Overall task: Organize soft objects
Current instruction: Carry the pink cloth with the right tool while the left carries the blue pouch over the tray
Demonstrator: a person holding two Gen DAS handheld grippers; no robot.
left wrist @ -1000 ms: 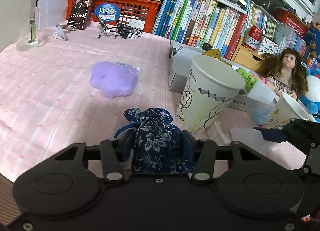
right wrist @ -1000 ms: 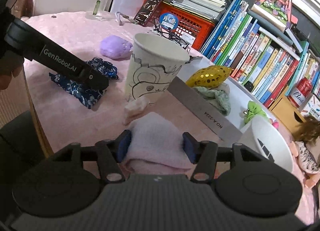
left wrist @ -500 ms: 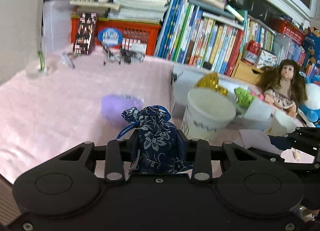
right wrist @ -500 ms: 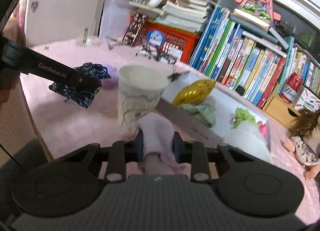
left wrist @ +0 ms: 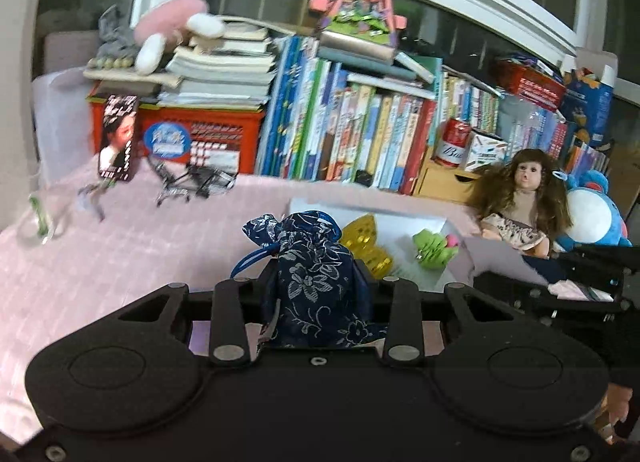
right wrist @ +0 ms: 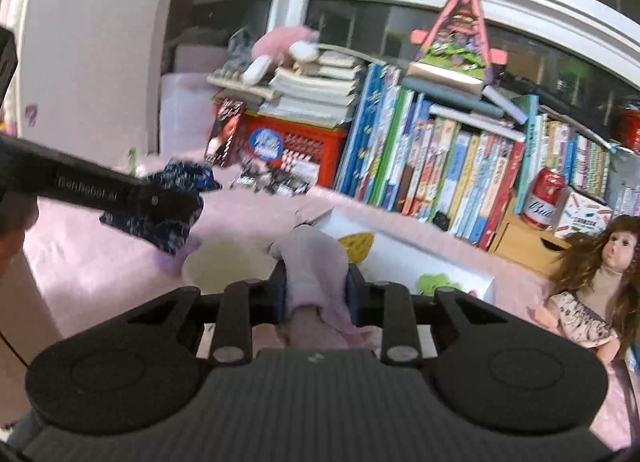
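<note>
Both grippers higher: one pouch (left wrist: 316, 282), one cloth (right wrist: 316, 274).

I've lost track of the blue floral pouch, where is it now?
The blue floral pouch is clamped in the left gripper, lifted off the pink tablecloth. In the right wrist view it hangs at the left, above the paper cup.

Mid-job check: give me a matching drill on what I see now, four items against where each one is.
Items:
1. blue floral pouch
2. pink cloth
3. gold foil piece
4. doll

Places:
A. in the white box
B. clamped in the right gripper
C. sitting beside the box, before the books
D. clamped in the left gripper

Pairs: 1-D, 2-B, 3-A, 4-C
</note>
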